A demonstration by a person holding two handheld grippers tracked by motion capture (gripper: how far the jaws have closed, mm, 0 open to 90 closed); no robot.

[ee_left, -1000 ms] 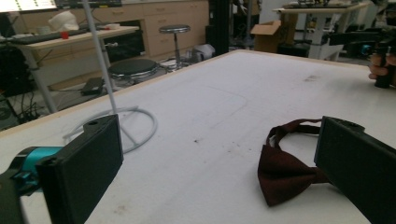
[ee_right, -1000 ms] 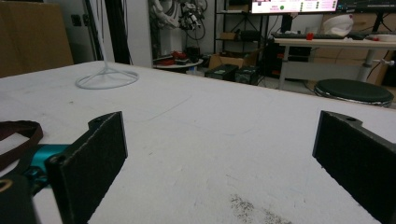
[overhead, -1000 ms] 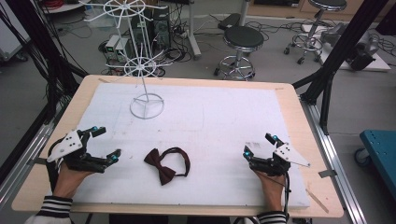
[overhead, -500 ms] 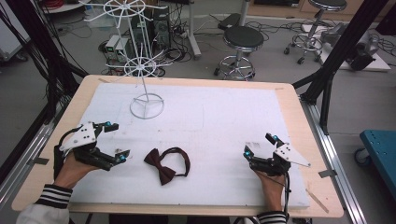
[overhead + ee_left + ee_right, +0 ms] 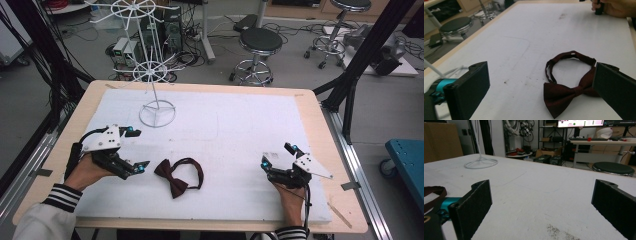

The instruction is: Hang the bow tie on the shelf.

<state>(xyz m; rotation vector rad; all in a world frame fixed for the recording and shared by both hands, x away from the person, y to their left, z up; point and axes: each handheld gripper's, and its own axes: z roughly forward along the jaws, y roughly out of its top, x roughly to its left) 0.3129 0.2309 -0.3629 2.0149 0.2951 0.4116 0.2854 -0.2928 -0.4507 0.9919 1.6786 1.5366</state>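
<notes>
Since 1 second ago my left gripper (image 5: 131, 149) has slid right toward the bow tie (image 5: 176, 176), jaws wide and empty; my right gripper (image 5: 277, 156) rests where it was, also wide and empty. I judge this the approach to a pick: next I need the jaws astride the tie's knot, lowered to the white mat (image 5: 240, 125). Along the left jaws I see the strap loop clearly; overhead, farther off, stands the white wire rack (image 5: 150, 70).
</notes>
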